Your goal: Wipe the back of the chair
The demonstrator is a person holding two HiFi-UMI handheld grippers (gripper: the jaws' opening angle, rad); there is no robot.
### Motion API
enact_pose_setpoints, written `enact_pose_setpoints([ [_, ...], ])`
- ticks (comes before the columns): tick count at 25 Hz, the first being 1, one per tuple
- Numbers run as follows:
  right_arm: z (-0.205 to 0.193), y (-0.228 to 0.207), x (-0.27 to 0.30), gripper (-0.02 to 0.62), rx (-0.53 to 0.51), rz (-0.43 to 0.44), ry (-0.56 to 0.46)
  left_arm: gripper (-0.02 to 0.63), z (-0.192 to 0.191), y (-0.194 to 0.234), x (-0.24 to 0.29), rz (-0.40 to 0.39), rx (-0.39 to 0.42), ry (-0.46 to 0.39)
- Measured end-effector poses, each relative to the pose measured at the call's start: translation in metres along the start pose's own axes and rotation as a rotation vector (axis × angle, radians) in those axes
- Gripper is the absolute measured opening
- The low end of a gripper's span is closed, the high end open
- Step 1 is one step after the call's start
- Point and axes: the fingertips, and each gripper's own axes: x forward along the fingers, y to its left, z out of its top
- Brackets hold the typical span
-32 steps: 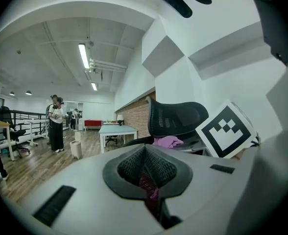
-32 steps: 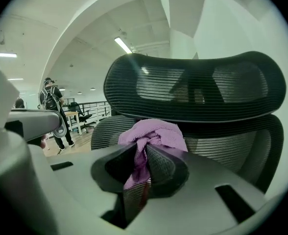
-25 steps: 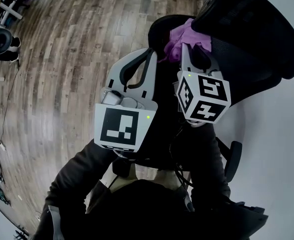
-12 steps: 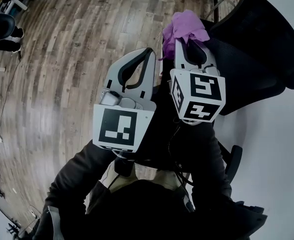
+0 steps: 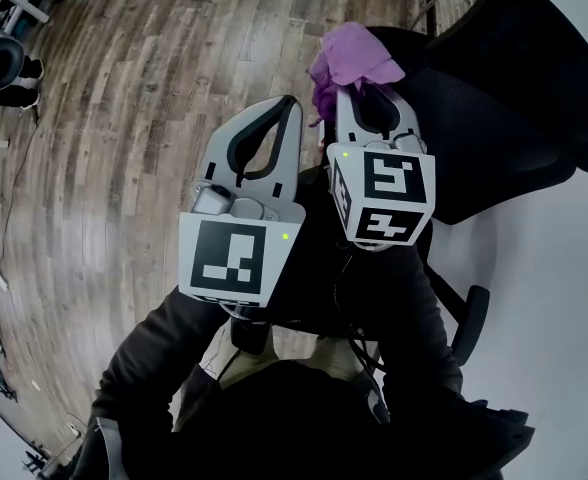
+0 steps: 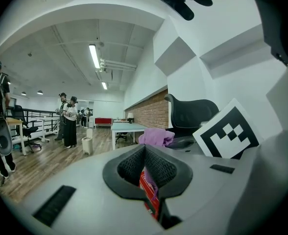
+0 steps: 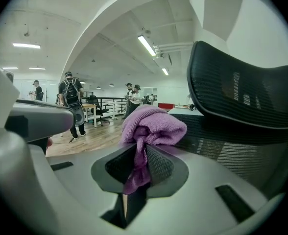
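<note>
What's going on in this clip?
A person holds two grippers over a black office chair. The right gripper is shut on a purple cloth, held close beside the mesh backrest; whether it touches is unclear. The left gripper is shut and empty alongside.

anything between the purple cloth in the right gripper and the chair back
Nothing visible does. The right gripper has the purple cloth pinched in its jaws, and the black mesh chair back lies directly to its right with no object between them. The left gripper, jaws together, is on the other side, out of that path.
</note>
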Motion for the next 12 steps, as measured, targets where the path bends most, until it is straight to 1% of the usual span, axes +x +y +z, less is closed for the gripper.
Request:
enact_pose_setpoints([
  [7,0.006,-0.013,-0.003,0.058,0.011,-0.007,0.009,0.009,0.006,-0.009,0.008,-0.024,-0.005,0.014],
  [12,0.001,-0.025,-0.007,0.058,0.015,-0.014,0.011,0.009,0.003,-0.021,0.013,-0.037,-0.005,0.019],
])
